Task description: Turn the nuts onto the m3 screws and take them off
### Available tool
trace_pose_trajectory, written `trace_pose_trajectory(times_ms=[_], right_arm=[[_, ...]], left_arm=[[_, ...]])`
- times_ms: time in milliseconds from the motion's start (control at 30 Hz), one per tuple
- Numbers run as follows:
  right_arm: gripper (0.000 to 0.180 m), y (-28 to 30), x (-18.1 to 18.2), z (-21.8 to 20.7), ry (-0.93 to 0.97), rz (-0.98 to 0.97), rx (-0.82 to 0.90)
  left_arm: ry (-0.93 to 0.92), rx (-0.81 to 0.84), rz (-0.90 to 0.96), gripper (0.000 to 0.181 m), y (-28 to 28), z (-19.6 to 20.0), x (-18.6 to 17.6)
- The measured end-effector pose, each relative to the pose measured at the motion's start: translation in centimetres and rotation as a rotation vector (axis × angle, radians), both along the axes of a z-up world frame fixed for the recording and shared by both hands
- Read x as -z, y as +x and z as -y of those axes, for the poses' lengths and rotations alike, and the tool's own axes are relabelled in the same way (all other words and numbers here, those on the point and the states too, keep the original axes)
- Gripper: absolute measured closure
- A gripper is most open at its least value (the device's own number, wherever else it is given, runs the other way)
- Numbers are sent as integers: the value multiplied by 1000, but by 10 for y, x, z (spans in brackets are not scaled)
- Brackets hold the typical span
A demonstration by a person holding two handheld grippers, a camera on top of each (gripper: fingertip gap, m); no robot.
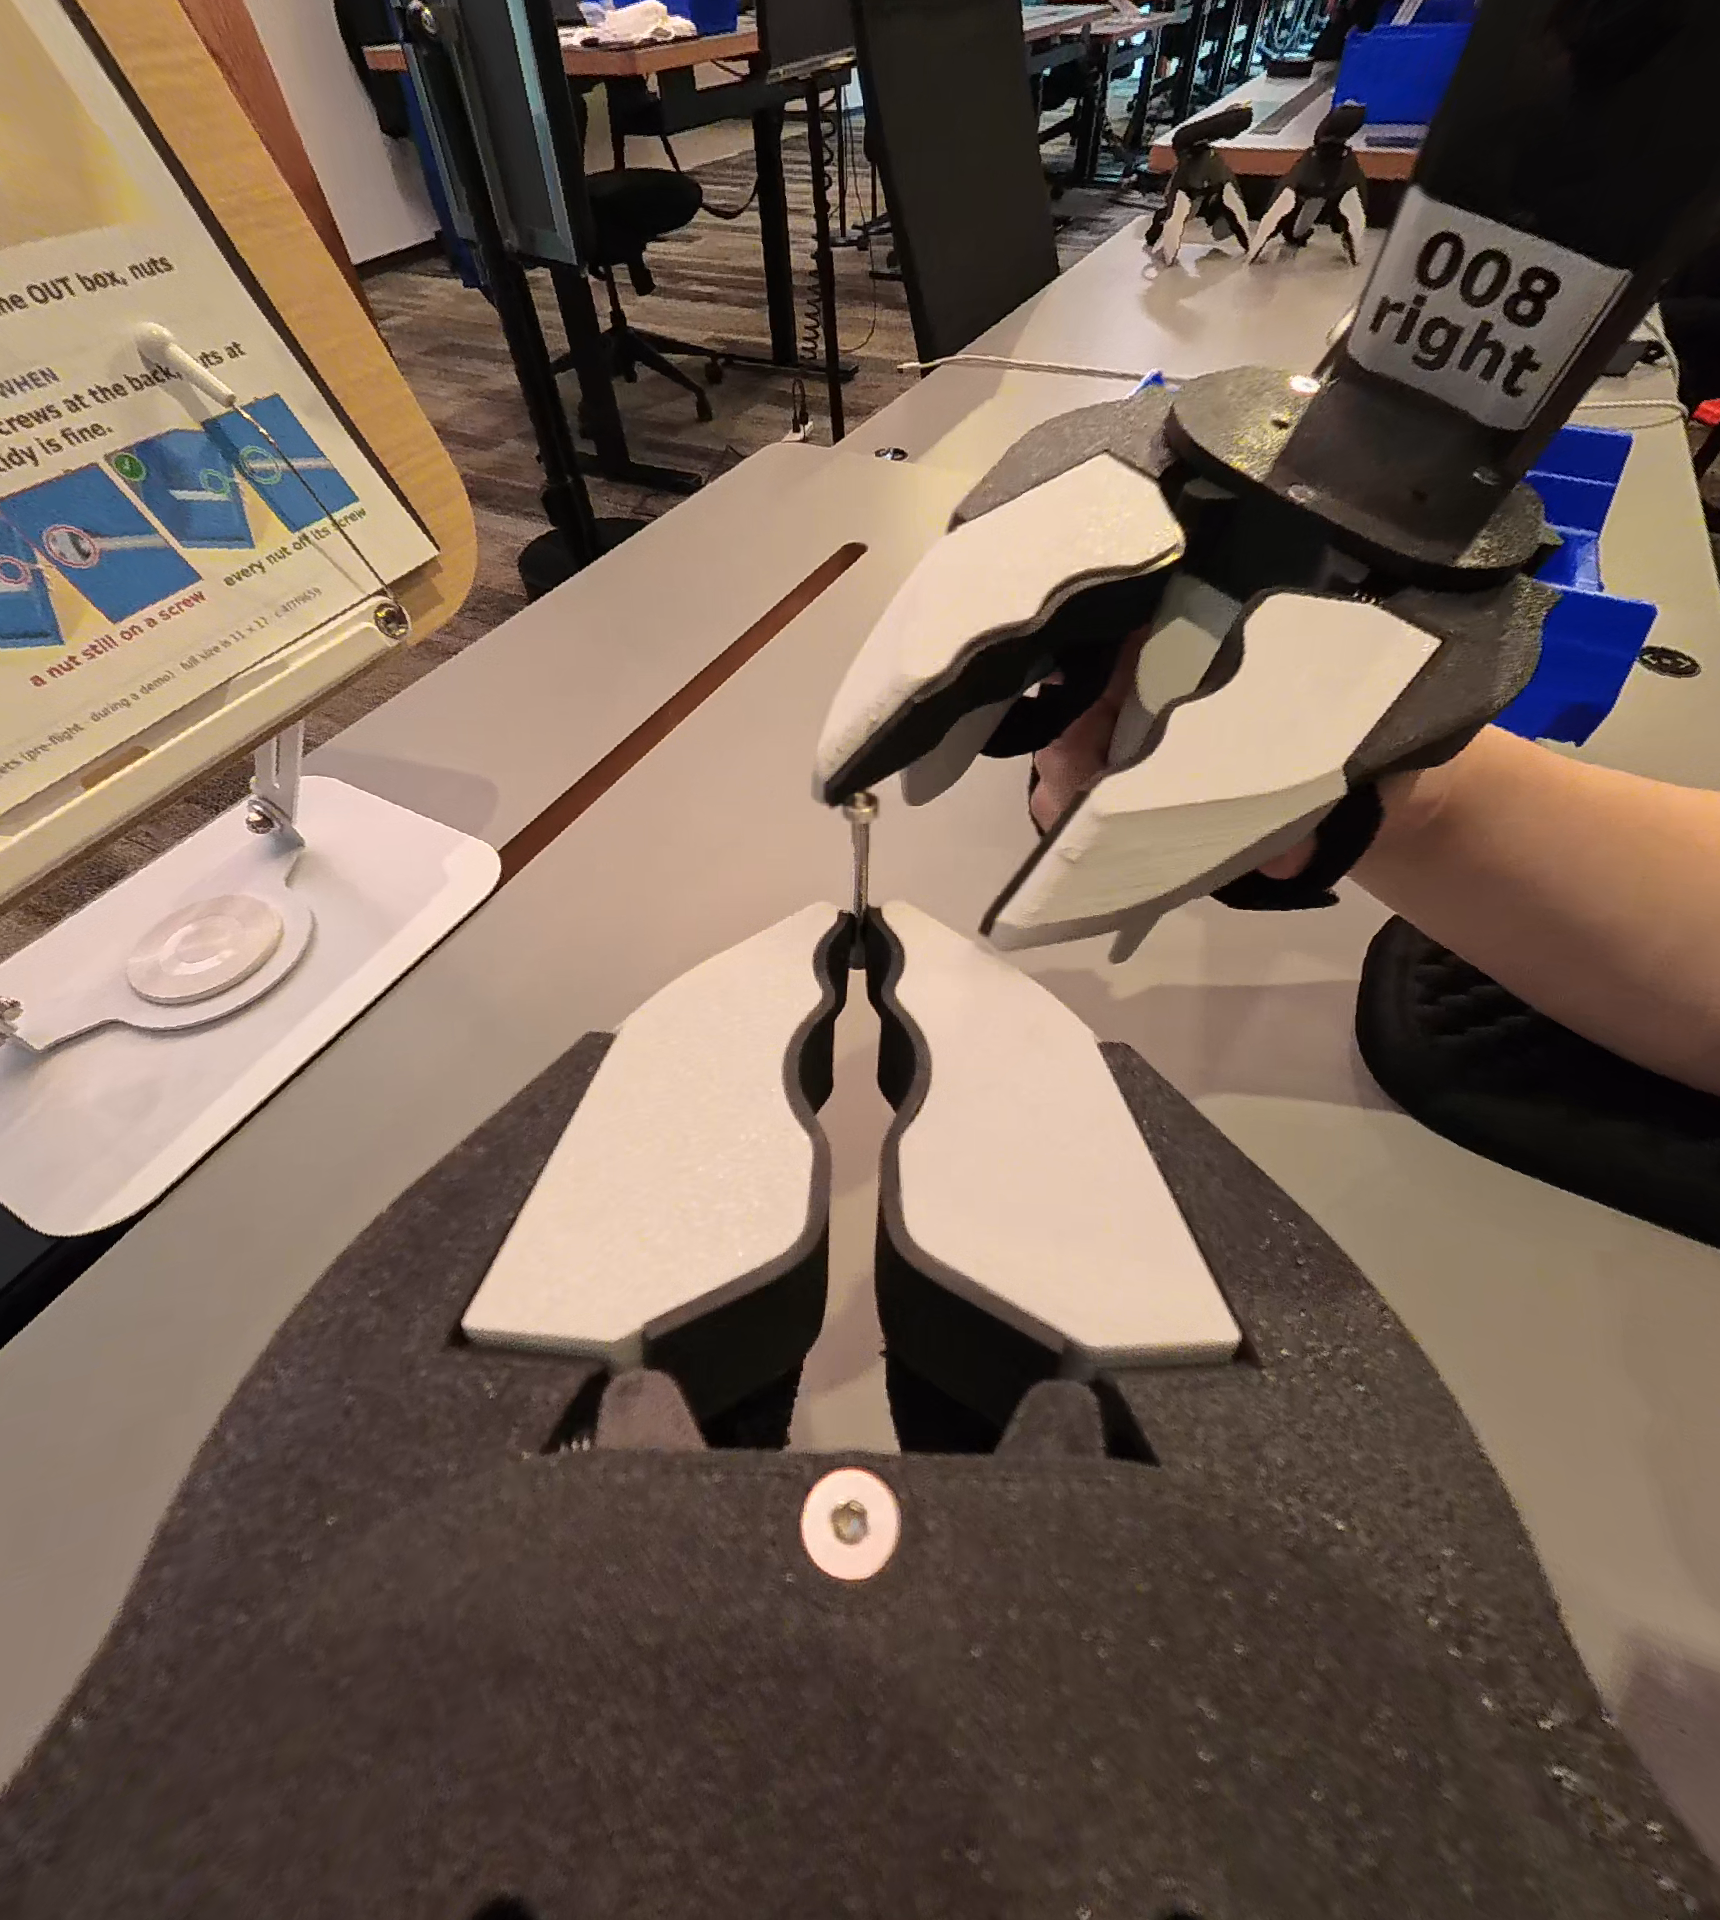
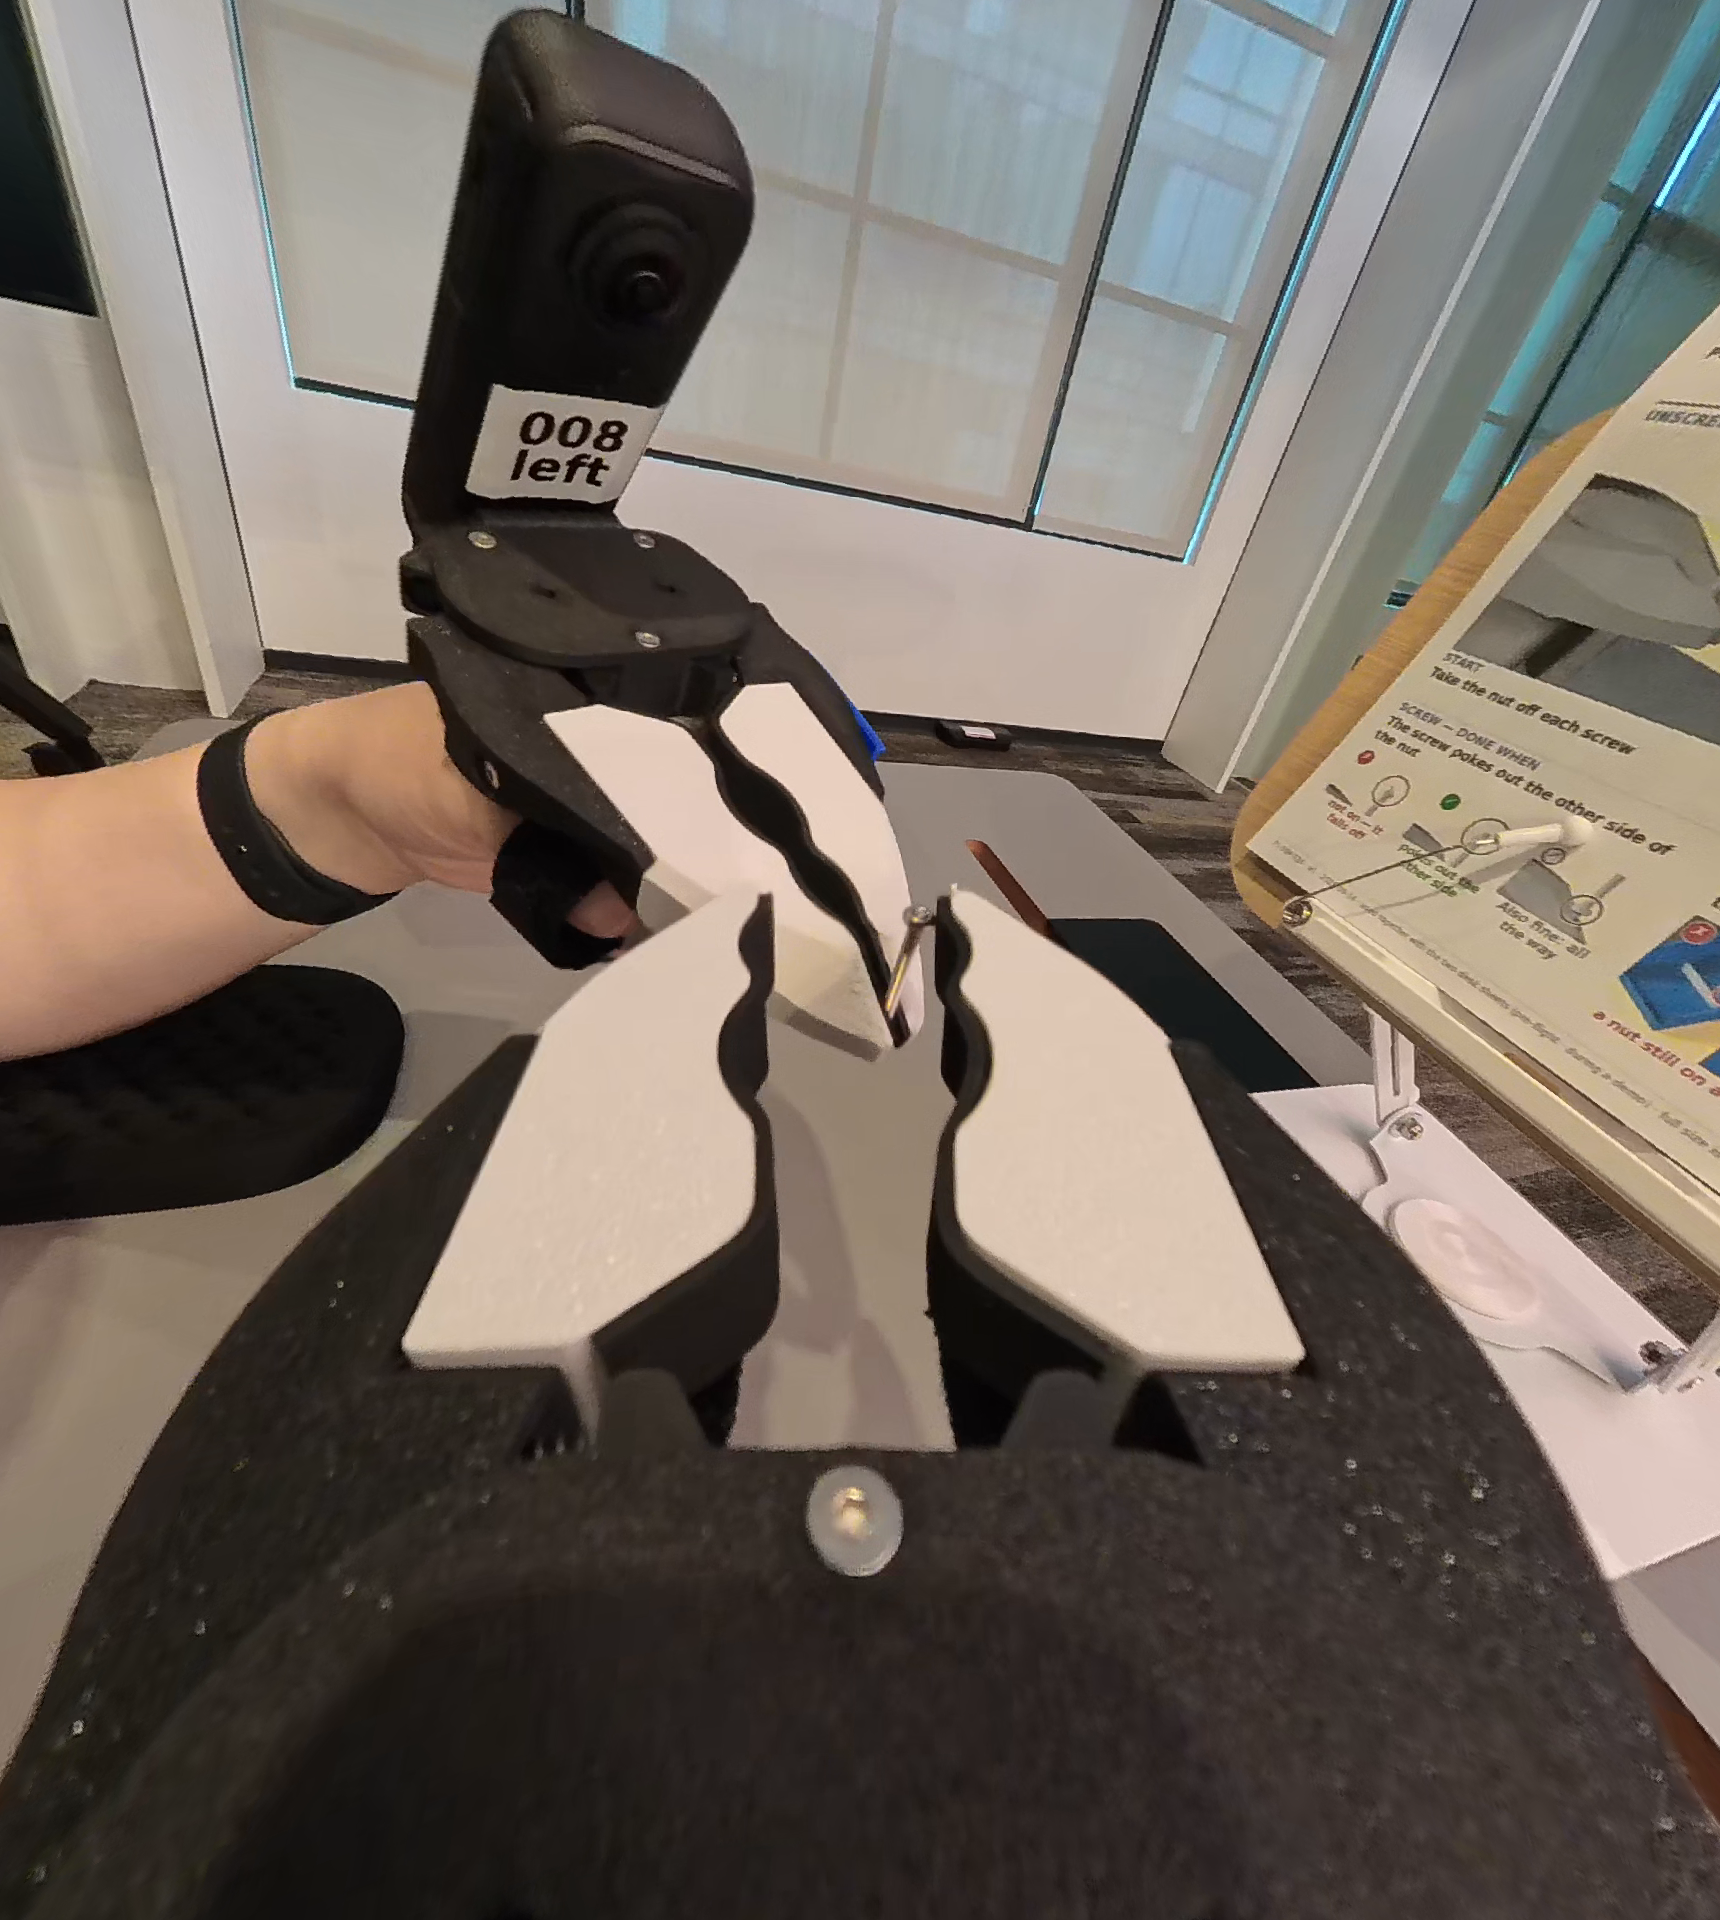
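Left wrist view: the grey bench (image 1: 627, 748) is smooth and matte, and everything here is placed from the screw (image 1: 864, 868) held above its middle. Left of the screw a slanted sheet stand (image 1: 108, 436) sits on a white plate base; beyond and right of it, a blue bin (image 1: 1588, 582) shows behind the right gripper (image 1: 903, 862). Right of the screw a black perforated armrest pad (image 1: 1562, 1081) carries the person's forearm.

The left gripper (image 1: 861, 920), grainy black foam with flat white wavy-edged plates, has its jaws closed on the lower end of the screw, holding it nearly upright. The right gripper's jaws stand wide apart with nothing between them; one fingertip (image 1: 835, 784) is touching or just beside the screw's head.

The screw is a thin, bright, stiff metal pin with a small round head, likely very light and slippery, so it could twist or slip from the tips. It seems best held low on the shank, leaving the top free. No nut can be made out on it.
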State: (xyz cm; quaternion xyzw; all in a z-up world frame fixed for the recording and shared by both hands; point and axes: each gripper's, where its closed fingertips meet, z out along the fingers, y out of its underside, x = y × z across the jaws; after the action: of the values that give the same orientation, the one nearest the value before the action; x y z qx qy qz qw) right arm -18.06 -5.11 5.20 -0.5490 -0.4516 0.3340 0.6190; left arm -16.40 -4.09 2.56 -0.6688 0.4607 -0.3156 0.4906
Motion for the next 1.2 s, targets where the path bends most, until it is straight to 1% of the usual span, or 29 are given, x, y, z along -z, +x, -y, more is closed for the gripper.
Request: trace_pose_trajectory(times_ms=[133,233,333,467,500,600,633,767,800,867,933,1033,1200], right_arm=[[157,4,-1,0,-40,-20,-24],[150,4,-4,-2,-30,-41,-5],[149,0,0,1,-23,-10,-18],[161,3,2,3,-40,5,-42],[160,4,1,2,-51,-10,-44],[148,4,-3,-2,-42,-42,-12],[146,3,-3,-2,-33,-39,-12],[146,-1,-1,3,-26,-4,-31],[148,1,-1,3,-26,0,-28],[158,2,-3,7,-42,-9,-58],[152,4,-7,3,-40,-35,-32],[140,2,-3,1,-19,-13,-8],[145,0,2,5,-37,14,-42]], left_arm=[[-3,-3,6,179,-1,-1,-1],[-1,2,4,179,0,0,-1],[3,0,3,179,0,0,-1],[4,-15,7,179,-4,-3,-2],[-2,-11,13,179,-4,-2,-3],[-1,-3,13,179,-2,-1,-3],[1,0,9,179,-1,0,-3],[7,-5,1,179,-1,-1,-1],[7,-10,1,179,-2,-2,-2],[1,-14,12,179,-4,-3,-3],[-4,-9,19,179,-3,-2,-4],[5,-2,9,179,-1,0,-3],[7,-13,5,179,-2,-2,-3]])
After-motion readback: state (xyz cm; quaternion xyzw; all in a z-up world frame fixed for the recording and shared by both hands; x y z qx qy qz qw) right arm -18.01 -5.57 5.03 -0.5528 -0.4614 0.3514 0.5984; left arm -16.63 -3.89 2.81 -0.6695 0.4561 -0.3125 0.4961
